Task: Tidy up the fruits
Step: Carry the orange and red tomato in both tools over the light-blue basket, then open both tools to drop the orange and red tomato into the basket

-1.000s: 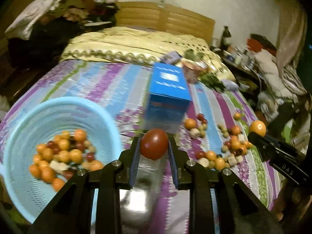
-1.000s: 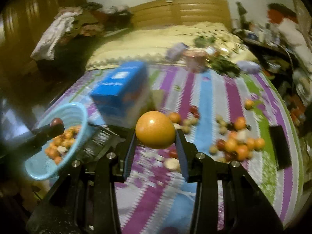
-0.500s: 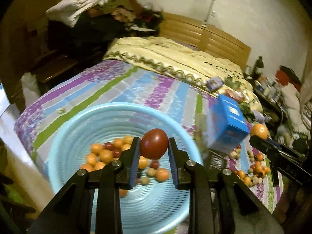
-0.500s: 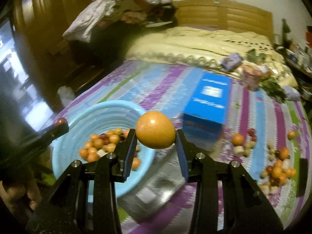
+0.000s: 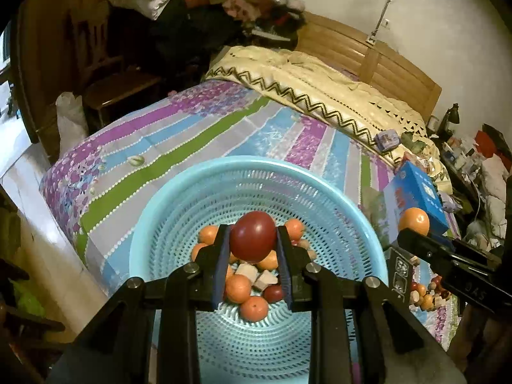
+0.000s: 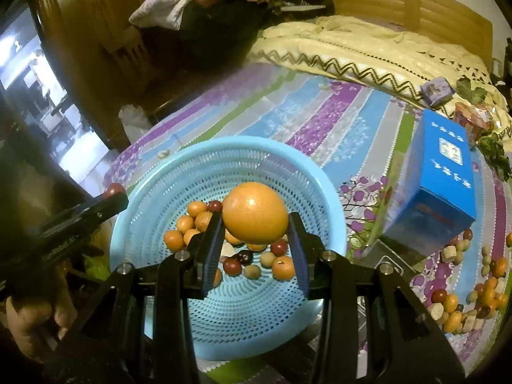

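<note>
Fruits, left wrist view: dark red round fruit (image 5: 252,236) pinched between the two blue-padded fingers of the left gripper (image 5: 253,249), above the light blue perforated basket (image 5: 179,204).
Left gripper grip: closed snugly on the red fruit, pads touching both its sides.
Basket contents: small oranges, dark red fruits and pale chunks heaped (image 5: 246,283) on the basket floor, directly under the held fruit.
Right gripper (image 5: 416,233) in this view: at 3 o'clock, just outside the basket rim, clamped on an orange (image 5: 413,220).
Loose fruit: a scattered pile (image 5: 427,292) on the striped bedsheet (image 5: 179,140) at 4 o'clock.
Blue box (image 5: 416,192): at 2 o'clock, beyond the basket.

Fruits, right wrist view: large orange (image 6: 254,213) squeezed between the right gripper (image 6: 256,243) pads, over the basket (image 6: 153,198).
Right gripper grip: closed on the orange, moderately wide because of its size.
Basket contents: oranges, red and greenish small fruits (image 6: 256,262) on the floor.
Left gripper (image 6: 110,196): at 9 o'clock by the basket rim, red fruit (image 6: 113,189) at its tip.
Loose fruit: pile (image 6: 473,288) on the bedsheet (image 6: 320,118) at 4 o'clock.
Blue box (image 6: 438,185): at 2 o'clock, beside the basket.
</note>
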The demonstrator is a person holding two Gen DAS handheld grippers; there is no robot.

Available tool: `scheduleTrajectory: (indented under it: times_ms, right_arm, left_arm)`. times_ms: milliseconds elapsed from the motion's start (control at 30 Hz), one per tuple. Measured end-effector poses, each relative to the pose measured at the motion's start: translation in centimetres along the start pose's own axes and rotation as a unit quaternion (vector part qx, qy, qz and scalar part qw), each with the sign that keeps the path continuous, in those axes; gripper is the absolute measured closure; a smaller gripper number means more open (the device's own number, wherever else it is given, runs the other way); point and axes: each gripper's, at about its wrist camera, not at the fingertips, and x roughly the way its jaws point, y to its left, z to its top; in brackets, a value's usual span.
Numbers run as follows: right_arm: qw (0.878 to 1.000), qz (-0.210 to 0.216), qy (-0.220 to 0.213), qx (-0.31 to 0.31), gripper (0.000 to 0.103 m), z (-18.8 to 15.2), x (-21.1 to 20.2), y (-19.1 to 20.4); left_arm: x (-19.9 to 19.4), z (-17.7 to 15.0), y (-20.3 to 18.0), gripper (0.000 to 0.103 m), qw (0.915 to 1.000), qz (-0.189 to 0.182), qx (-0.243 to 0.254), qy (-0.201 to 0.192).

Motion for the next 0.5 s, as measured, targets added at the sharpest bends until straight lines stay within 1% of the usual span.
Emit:
scheduleTrajectory:
  times_ms: [267, 500]
  right_arm:
    - [1.0, -0.001, 0.026, -0.001, 0.063, -0.1, 1.4, 0.8]
    - [0.999, -0.006, 0.035, -0.002, 0.063, -0.2, 1.8, 1.1]
  left_arm:
    - [0.9, -0.5, 1.0, 0.075, 0.9998, -0.002, -0.001, 0.019]
    - [1.3, -0.7, 1.0, 0.075, 0.9997, -0.001, 0.001, 0.026]
